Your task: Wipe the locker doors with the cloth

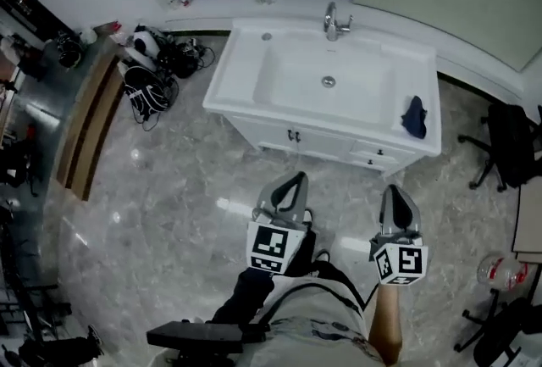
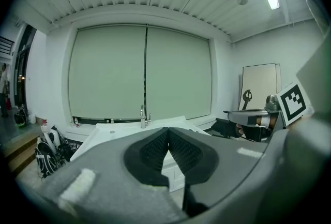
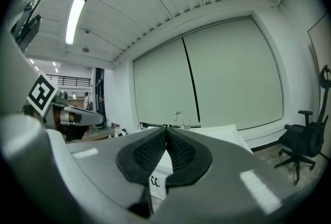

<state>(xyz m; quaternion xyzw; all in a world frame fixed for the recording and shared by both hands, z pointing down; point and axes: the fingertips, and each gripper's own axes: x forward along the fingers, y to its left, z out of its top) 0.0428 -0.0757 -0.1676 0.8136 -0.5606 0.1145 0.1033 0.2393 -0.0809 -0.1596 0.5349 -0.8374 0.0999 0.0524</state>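
Both grippers are held side by side, pointing forward: the left gripper (image 1: 288, 185) and right gripper (image 1: 398, 197) each have jaws pressed together, gripping nothing.

I've got the cloth (image 1: 414, 117) in sight: dark blue, bunched up, lying on the white worktop (image 1: 385, 60) just right of the basin (image 1: 296, 86), close to the worktop's right edge. The locker doors (image 1: 269, 133) sit under the basin's front, white, both closed, with two small dark handles (image 1: 294, 136) side by side where they meet.
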